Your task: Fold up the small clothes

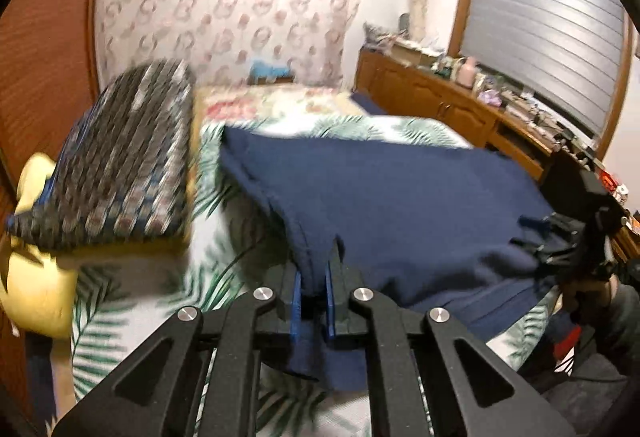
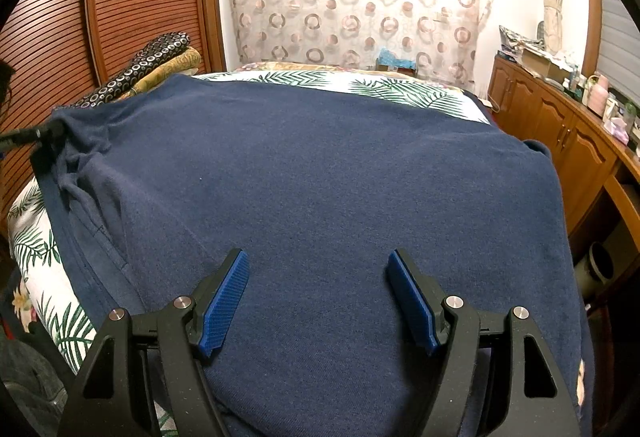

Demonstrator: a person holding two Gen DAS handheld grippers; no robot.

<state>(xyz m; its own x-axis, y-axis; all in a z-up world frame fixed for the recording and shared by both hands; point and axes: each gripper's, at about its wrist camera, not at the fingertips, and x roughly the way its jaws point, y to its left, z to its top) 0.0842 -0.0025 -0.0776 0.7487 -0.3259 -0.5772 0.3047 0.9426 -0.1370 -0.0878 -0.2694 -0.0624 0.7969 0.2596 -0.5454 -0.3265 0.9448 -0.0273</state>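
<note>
- Your left gripper [image 1: 316, 277] is clamped on a bunched edge of the navy garment [image 2: 320, 197]; the cloth runs between the blue pads [image 1: 297, 297] and a fold hangs below them.
- Your right gripper [image 2: 318, 297] stands wide apart above the garment with nothing between its fingers.
- The garment lies spread over the leaf-print bedcover [image 2: 400, 87] and covers most of it; its right edge droops over the bed's side toward the wooden cabinets [image 2: 560, 133].
- Risk, as I judge it: the left hold takes only a narrow bunched seam. If you pull hard or sideways, the cloth may slip out, or the whole garment may drag instead of folding.
- Risk: with the right side unheld, the overhanging edge could slide off the bed as you lift the left.
- Risk: the bunched corner may carry wrinkles into the fold, and the stacked pillows [image 1: 120, 165] stand near your left side, where a wide swing could brush them.
- Count: one navy garment; two grippers, one clenched, one released; at least two pillows in the stack.
</note>
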